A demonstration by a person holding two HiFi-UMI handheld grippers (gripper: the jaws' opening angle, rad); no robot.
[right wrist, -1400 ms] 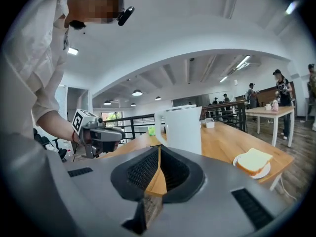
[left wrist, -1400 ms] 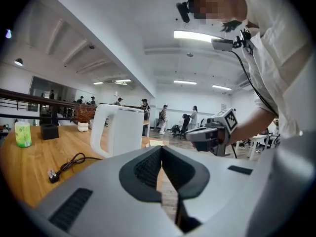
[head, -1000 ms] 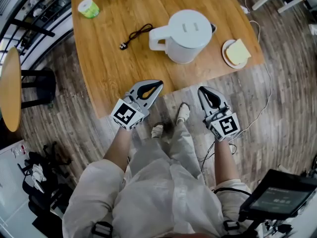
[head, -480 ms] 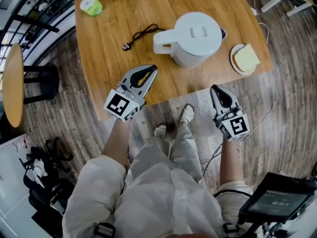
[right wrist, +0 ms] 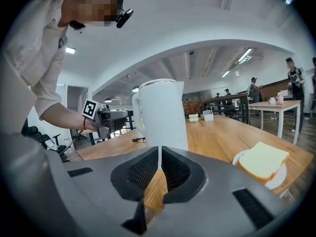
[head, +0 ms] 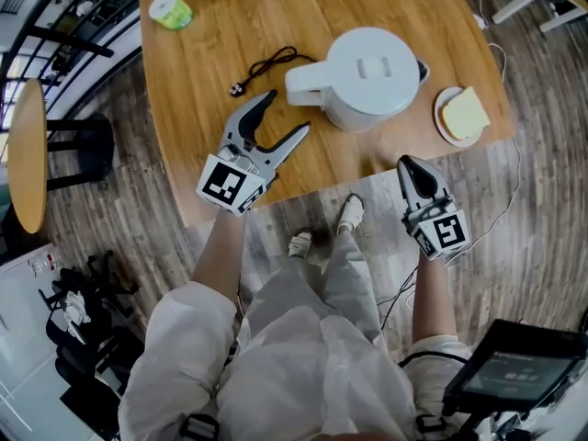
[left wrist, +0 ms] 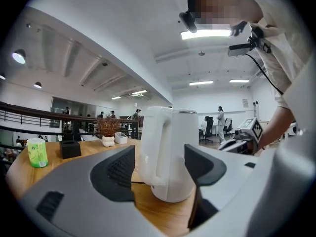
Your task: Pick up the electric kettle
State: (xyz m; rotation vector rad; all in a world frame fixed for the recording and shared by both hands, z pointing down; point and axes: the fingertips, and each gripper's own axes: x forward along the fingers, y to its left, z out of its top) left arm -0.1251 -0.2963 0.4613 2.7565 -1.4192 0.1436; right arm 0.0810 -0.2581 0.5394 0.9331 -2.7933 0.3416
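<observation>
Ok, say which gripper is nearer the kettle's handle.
Left. The left gripper, jaws just opened with nothing between, sits just short of the handle; right gripper, shut, is at the table edge.

Holds the left gripper (head: 286,112) out ahead on the bare left forearm (head: 220,246), close to level and angled toward the right of the head view. Has just been opening its jaws, now wide apart with nothing between the pads. Holds the right gripper (head: 408,161) further back on the right forearm (head: 430,292), tipped slightly down, jaws pressed together on nothing. Turns the left marker cube (head: 225,184) and the right marker cube (head: 441,232) up toward the head view.
</observation>
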